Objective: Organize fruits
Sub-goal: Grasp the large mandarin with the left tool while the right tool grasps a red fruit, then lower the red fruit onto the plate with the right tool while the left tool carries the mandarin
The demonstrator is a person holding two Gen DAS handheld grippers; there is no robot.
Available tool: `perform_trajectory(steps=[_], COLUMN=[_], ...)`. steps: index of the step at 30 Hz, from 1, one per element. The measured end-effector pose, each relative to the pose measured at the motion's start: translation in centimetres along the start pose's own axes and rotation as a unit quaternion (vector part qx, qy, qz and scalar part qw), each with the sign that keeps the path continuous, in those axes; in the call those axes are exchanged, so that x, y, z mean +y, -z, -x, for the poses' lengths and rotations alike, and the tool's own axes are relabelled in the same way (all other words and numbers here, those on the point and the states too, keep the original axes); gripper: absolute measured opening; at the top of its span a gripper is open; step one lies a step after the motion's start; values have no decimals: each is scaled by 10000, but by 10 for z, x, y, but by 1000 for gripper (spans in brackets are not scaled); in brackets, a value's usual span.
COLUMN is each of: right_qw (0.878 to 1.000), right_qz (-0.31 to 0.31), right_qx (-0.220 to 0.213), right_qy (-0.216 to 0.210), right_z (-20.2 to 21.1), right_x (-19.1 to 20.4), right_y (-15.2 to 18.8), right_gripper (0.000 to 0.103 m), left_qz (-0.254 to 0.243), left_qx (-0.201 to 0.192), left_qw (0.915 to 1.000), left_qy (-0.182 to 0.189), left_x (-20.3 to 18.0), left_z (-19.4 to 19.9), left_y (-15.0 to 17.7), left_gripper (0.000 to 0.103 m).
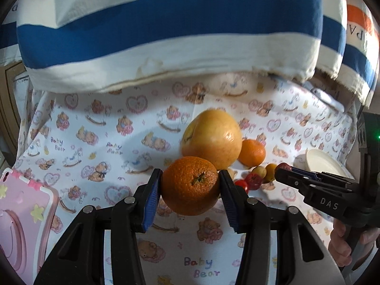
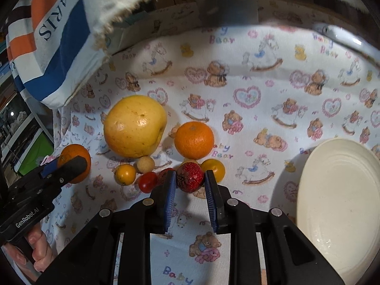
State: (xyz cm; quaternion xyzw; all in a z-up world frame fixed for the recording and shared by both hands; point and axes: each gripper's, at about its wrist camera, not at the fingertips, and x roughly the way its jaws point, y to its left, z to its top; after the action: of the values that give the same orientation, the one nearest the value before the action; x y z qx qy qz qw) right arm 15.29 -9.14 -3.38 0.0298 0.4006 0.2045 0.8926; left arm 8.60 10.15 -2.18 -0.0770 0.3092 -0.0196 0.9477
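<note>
Mid pick, both sides. Left gripper (image 1: 190,185) clamped on orange (image 1: 191,185), lifted off the bear-print cloth (image 1: 95,142). Right gripper (image 2: 190,180) pinching the red fruit (image 2: 190,177) at the near edge of the pile. Next, probably: carry to the cream plate (image 2: 339,209), near right.

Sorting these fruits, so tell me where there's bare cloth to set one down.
Free: the cloth between the loose orange and the cream plate, and the plate itself. Crowded: small fruits packed below the big yellow fruit.
</note>
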Motion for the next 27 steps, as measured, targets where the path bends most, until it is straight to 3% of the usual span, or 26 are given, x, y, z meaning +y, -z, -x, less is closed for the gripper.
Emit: perform_trajectory(steps=[7, 11, 20, 27], right_qw=[9980, 9919, 9780, 9714], right_qz=[92, 427, 231, 144], right_qx=[-556, -966, -1542, -1701], right_qy=[298, 710, 1384, 1651], right_z=[33, 58, 111, 129], right_x=[-4, -16, -86, -120], right_y=[5, 20, 44, 55], right_gripper=[26, 26, 26, 26], left_qz=[1, -13, -197, -254], left_qx=[-369, -546, -828, -1021], left_qw=[9993, 9984, 9963, 9944], left_qy=[29, 161, 118, 111], left_x=[-4, -9, -23, -26], left_z=[13, 21, 28, 31], left_y=[3, 3, 11, 15], left_gripper=[47, 47, 47, 47])
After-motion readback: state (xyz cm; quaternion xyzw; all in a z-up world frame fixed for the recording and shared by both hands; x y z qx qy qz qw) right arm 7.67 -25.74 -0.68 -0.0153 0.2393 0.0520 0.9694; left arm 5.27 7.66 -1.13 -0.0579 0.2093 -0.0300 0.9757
